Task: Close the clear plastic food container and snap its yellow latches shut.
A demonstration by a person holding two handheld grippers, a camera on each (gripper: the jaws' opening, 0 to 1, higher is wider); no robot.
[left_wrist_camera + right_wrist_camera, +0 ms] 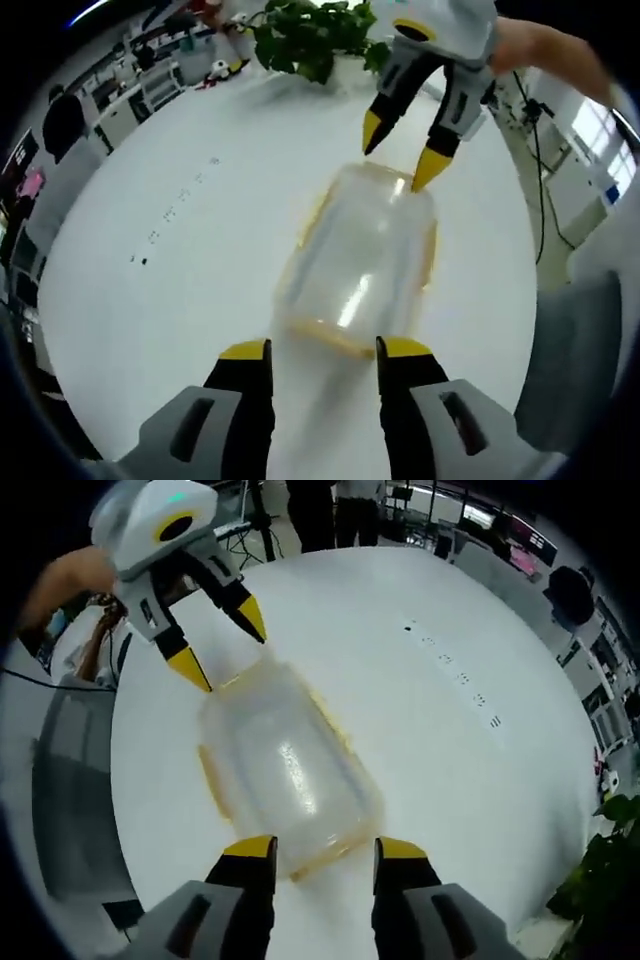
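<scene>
A clear plastic container [360, 260] with yellow latches along its edges lies on the white table [200, 250], its lid on top. It is blurred, so I cannot tell whether the latches are snapped. In the left gripper view my left gripper [325, 350] is open, its yellow-tipped jaws at either side of the container's near end. My right gripper [400, 152] hangs open over the far end. From the right gripper view the container [285, 770] runs away from my right gripper [325, 848], and the left gripper [222, 645] is open at the opposite end.
A green plant [310, 35] stands at the table's edge. A grey chair [75, 800] sits beside the table. A row of small dark marks [455, 670] crosses the table top [420, 760]. People [335, 510] and office desks are behind.
</scene>
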